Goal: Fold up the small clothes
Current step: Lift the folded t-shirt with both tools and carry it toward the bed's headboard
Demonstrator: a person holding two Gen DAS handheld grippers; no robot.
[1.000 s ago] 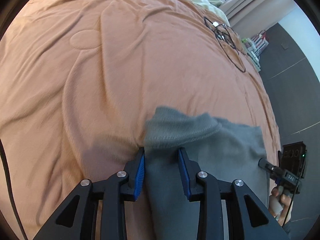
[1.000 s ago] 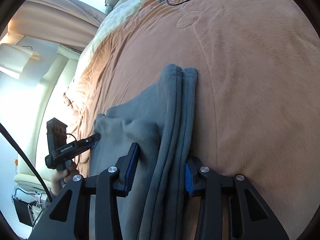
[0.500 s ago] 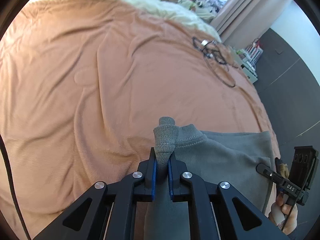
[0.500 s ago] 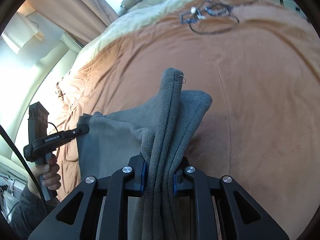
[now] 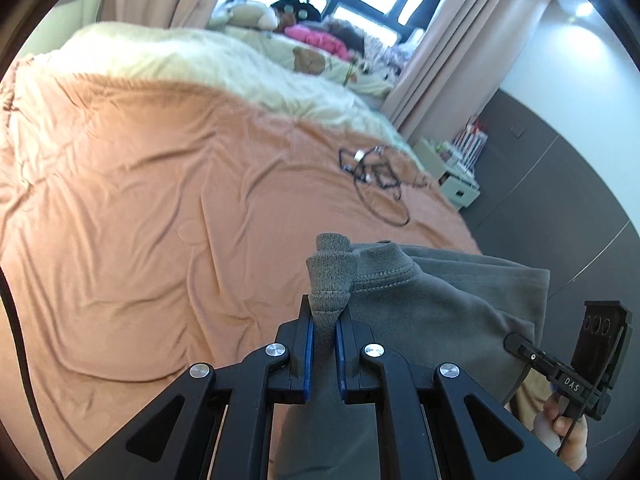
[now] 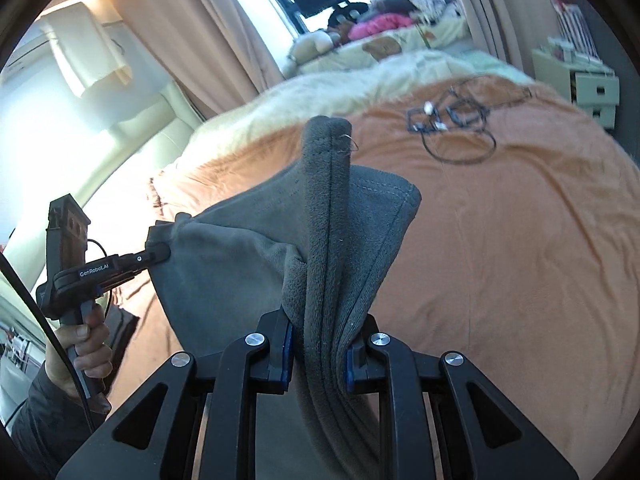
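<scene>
Jaws of left gripper (image 5: 323, 344) and right gripper (image 6: 316, 344) each clamped on the grey garment (image 6: 240, 264).

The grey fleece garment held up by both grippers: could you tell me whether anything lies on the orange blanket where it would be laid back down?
Nothing visible does. The grey fleece garment hangs over bare orange blanket; the tangled black cable lies farther up the bed.

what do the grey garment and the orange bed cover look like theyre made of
Grey garment: looks like soft fleece or sweatshirt knit, matte and fuzzy, with stitched hems and a ribbed band. Orange bed cover: probably a thin brushed or microfibre fabric, faint sheen, fine soft wrinkles.
</scene>
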